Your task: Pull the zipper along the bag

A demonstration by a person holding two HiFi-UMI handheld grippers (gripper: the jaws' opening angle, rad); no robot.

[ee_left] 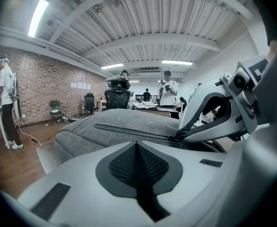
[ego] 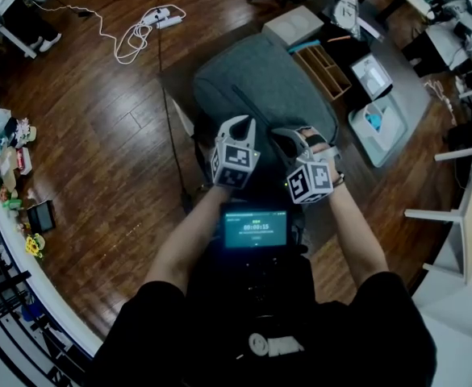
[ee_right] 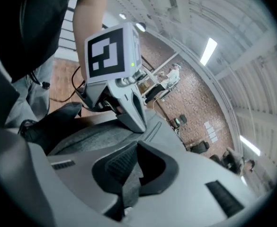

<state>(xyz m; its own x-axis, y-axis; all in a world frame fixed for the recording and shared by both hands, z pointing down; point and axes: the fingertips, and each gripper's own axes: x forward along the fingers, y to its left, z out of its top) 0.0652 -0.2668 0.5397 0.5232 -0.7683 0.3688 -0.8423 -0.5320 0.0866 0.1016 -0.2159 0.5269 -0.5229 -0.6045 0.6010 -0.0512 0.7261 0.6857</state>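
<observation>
A grey bag [ego: 260, 79] lies on a low stand in front of me, its zipper [ee_left: 129, 130] running lengthwise along the top. Both grippers rest at the bag's near end. My left gripper [ego: 242, 123] is shut, its pads [ee_left: 129, 162] meeting on a line; its tip [ee_right: 137, 126] touches the bag beside the zipper, and nothing shows between the pads. My right gripper [ego: 289, 139] is shut with a strip of the bag's grey fabric [ee_right: 129, 178] between its pads. Seen from the left gripper view, the right gripper [ee_left: 179, 136] meets the zipper's near end.
A wooden divider tray [ego: 324, 69], a white box [ego: 294, 24] and white bins [ego: 378, 119] stand beyond and right of the bag. A cable with a power strip [ego: 143, 31] lies on the wood floor. A person [ee_left: 5, 103] stands far left; a white table [ego: 469, 216] is at the right.
</observation>
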